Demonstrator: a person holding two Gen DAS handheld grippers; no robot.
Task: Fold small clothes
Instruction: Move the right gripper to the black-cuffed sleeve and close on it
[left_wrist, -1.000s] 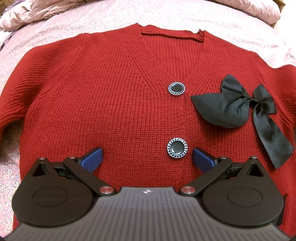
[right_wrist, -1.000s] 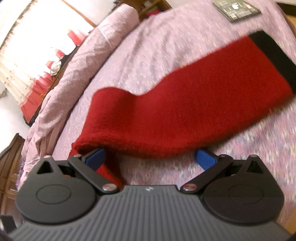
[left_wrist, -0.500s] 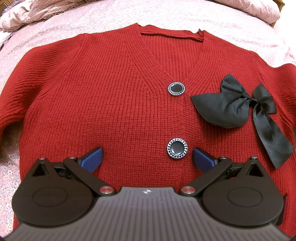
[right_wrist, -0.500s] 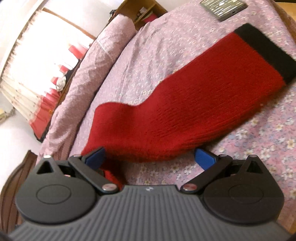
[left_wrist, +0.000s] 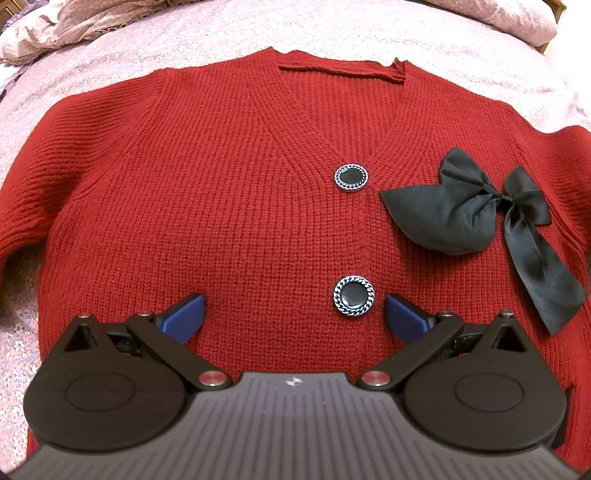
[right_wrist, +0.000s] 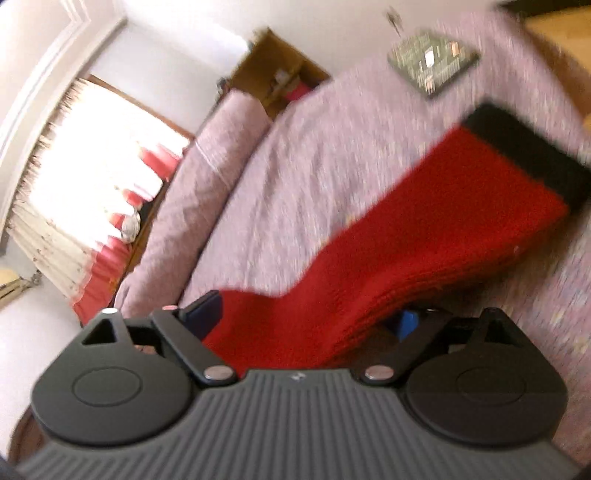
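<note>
A red knit cardigan (left_wrist: 221, 192) lies flat, front up, on the pink bedspread, with two black buttons (left_wrist: 352, 295) and a black bow (left_wrist: 461, 221) on its right chest. My left gripper (left_wrist: 293, 314) is open and empty, hovering over the cardigan's lower front beside the lower button. In the right wrist view the cardigan's red sleeve (right_wrist: 424, 240) with a black cuff (right_wrist: 524, 151) runs between the fingers of my right gripper (right_wrist: 310, 317), which stand wide apart. The sleeve is raised off the bed; the view is blurred.
The flowered pink bedspread (right_wrist: 295, 166) surrounds the cardigan. A rolled pink quilt (right_wrist: 207, 177) lies along the far side. A dark flat device (right_wrist: 432, 62) rests on the bed beyond the cuff. Pillows (left_wrist: 55, 33) lie at the head of the bed.
My right gripper has tilted and moved in on the sleeve, which now lies between its fingers and is lifted. The left gripper has not moved.
</note>
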